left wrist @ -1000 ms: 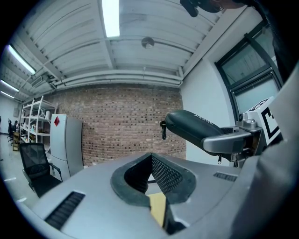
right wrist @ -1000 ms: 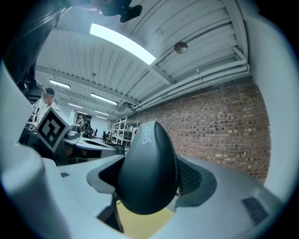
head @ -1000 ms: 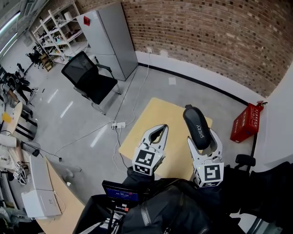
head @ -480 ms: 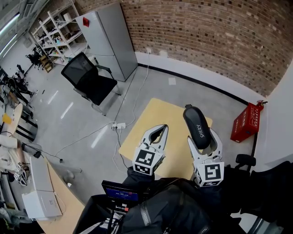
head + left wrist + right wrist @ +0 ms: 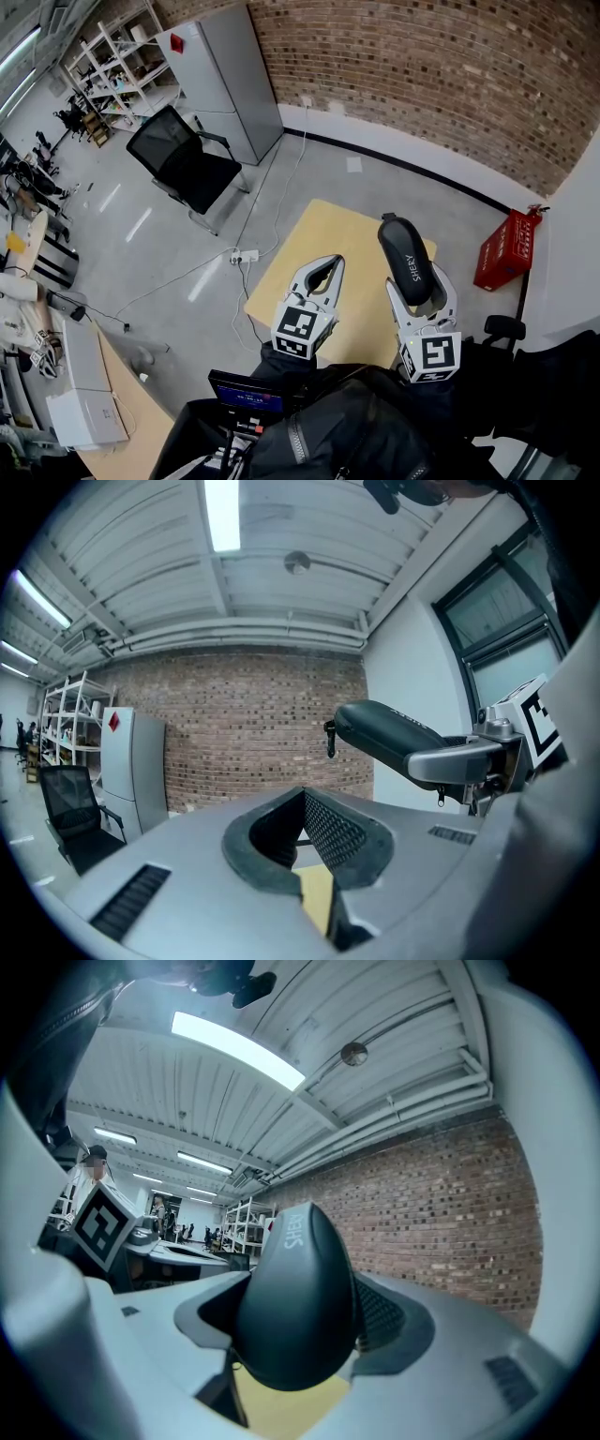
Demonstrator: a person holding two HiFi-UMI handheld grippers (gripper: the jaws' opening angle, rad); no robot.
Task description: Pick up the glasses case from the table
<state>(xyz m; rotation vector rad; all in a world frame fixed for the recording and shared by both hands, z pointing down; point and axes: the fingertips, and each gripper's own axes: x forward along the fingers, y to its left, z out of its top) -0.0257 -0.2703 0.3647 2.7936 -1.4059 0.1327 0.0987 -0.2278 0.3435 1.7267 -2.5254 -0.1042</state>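
1. A brick wall (image 5: 422, 66) runs across the back of the room above a grey floor (image 5: 187, 244).
2. A grey cabinet (image 5: 220, 80) stands against the wall at the left.
3. A pale wooden table (image 5: 323, 239) sits right in front of the person, and both grippers are over it.
4. A black chair (image 5: 183, 164) stands on the floor between the cabinet and the table, well apart from the table.
5. A red box (image 5: 502, 251) sits on the floor to the right of the table.
6. The right gripper (image 5: 419, 281) is clenched on the case (image 5: 405, 258). Its own view shows the dark, rounded case (image 5: 295, 1307) wedged between the two jaws and filling the gap.
7. The left gripper (image 5: 325, 267) is beside it, apart from it. Its jaws meet at the tips with only the hollow of the pads between them, so it grasps nothing.
8. The case is off the table and juts forward past the jaw tips. The left gripper view shows the case (image 5: 384, 738) raised in the air against the wall.
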